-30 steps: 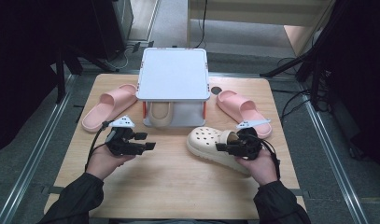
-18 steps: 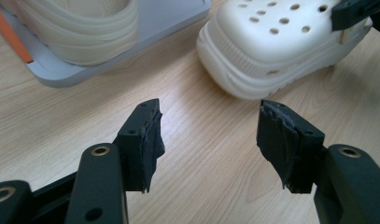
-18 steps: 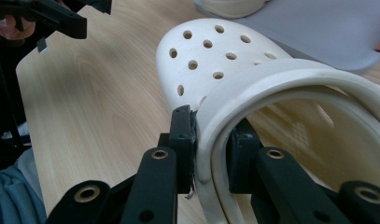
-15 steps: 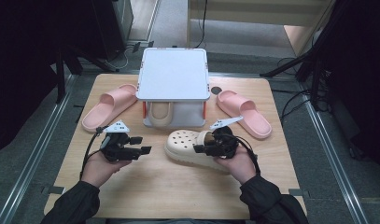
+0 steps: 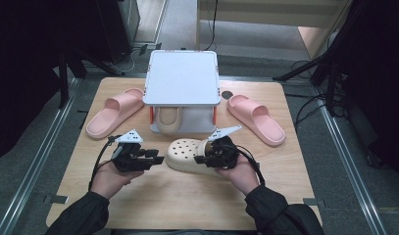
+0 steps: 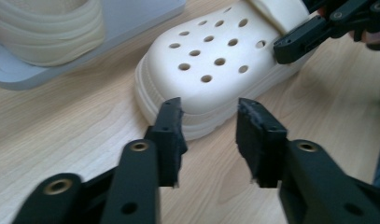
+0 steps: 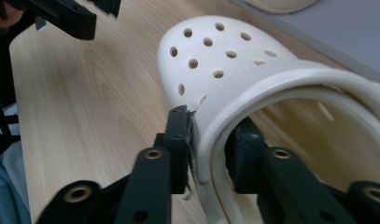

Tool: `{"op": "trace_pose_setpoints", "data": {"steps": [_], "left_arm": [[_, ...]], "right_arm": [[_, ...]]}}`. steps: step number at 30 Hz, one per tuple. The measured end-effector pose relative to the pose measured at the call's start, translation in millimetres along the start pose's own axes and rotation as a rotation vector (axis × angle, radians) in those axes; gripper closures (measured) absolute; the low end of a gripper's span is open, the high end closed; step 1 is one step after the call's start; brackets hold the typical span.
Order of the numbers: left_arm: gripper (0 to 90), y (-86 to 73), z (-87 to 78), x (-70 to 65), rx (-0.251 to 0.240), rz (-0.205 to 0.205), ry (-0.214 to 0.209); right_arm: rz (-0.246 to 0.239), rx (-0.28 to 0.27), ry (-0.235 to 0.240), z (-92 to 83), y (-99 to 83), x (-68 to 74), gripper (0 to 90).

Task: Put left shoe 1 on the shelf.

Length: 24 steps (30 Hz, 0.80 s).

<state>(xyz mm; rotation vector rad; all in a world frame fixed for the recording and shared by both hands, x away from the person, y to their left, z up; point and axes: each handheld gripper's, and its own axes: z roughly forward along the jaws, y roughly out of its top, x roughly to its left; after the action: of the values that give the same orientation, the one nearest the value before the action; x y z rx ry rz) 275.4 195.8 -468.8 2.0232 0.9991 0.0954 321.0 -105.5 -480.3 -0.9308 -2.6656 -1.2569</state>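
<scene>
A cream-coloured, perforated foam clog (image 5: 189, 152) is found lying on its sole on the pale wooden table top (image 5: 187, 205), near the front middle, just before the white two-tier shoe rack (image 5: 182, 78), under whose upper shelf a second cream clog (image 5: 168, 119) is stored. Two pink moulded slide sandals are noted, one to the left (image 5: 113, 111) and one to the right (image 5: 256, 119) of the rack, well apart from the work.

The right gripper (image 7: 208, 133) is placed astride the clog's raised collar wall at the heel opening, one jaw outside and one inside. Its jaws have just been opening; the wall sits between them, the outer pad against it, the inner one seemingly just clear, so the hold is judged loosened rather than clamped. The left gripper (image 6: 209, 116) is held just short of the toe, jaws half apart and having just been closing, with nothing between them; the toe's ribbed sole edge lies immediately ahead.

The clog is judged light, springy and somewhat compliant: the thin collar wall may be expected to flex and buckle under a hard pinch, and its smooth surface may slip. The thicker sole rim at the toe, or the collar wall gripped low and squarely, is considered the sounder purchase. No fragility is anticipated; the main risk identified is rotation about a single pinch point.
</scene>
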Motion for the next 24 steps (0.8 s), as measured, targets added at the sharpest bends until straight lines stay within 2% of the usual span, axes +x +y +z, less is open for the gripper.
{"op": "trace_pose_setpoints", "data": {"steps": [1,4,6,8,9,10,11,12,13,14,15,17,19,20,21,24], "left_arm": [[66.7,1.7,-1.0,-1.5,-0.012,-0.004,-0.010],[70.1,2.1,-1.0,-3.1,-0.012,-0.006,-0.014],[71.8,1.9,0.7,-6.2,-0.001,-0.014,-0.010],[73.4,0.7,3.1,-7.3,0.004,-0.017,-0.006],[75.3,0.1,4.3,-7.7,0.008,-0.017,-0.007],[77.3,0.1,4.3,-7.7,0.008,-0.017,-0.007],[79.4,-1.1,8.5,-9.8,0.024,-0.010,-0.002],[81.0,-1.1,8.5,-9.8,0.024,-0.010,-0.002],[82.4,-1.6,12.1,-10.7,0.027,-0.011,-0.006],[83.2,-1.6,12.1,-10.7,0.027,-0.011,-0.006],[83.3,-2.7,15.9,-11.4,0.023,-0.028,-0.014],[83.3,-4.5,20.7,-13.6,0.032,-0.030,-0.008],[83.1,-6.2,24.1,-15.6,0.027,-0.035,-0.004],[82.9,-6.2,24.1,-15.6,0.027,-0.035,-0.004],[82.7,-8.1,27.3,-15.9,0.022,-0.044,-0.020],[82.2,-10.1,31.0,-15.8,0.027,-0.043,-0.020]], "right_arm": [[0.003,-0.006,0.008,-3.7,0.0,-0.7,65.5],[0.012,-0.007,0.016,-8.4,-0.1,-0.8,64.6],[-0.010,-0.016,0.002,-17.2,0.7,-0.9,63.0],[-0.009,-0.033,0.003,-24.7,1.4,-3.8,63.6],[-0.008,-0.058,0.003,-29.1,1.3,-5.8,64.9],[-0.008,-0.058,0.003,-29.1,1.3,-5.8,64.9],[-0.007,-0.104,0.007,-36.7,2.2,-10.3,68.1],[-0.007,-0.104,0.007,-36.7,2.2,-10.3,68.1],[-0.017,-0.134,-0.026,-43.5,4.1,-17.4,76.6],[-0.017,-0.134,-0.026,-43.5,4.1,-17.4,76.6],[-0.001,-0.138,-0.037,-45.5,6.5,-26.1,84.8],[0.034,-0.140,-0.041,-45.1,8.9,-37.2,89.4],[0.051,-0.153,-0.056,-42.1,10.2,-46.1,90.0],[0.051,-0.153,-0.056,-42.1,10.2,-46.1,90.0],[0.064,-0.157,-0.074,-36.1,10.9,-53.3,90.0],[0.049,-0.125,-0.096,-29.3,11.8,-56.3,90.0]]}}
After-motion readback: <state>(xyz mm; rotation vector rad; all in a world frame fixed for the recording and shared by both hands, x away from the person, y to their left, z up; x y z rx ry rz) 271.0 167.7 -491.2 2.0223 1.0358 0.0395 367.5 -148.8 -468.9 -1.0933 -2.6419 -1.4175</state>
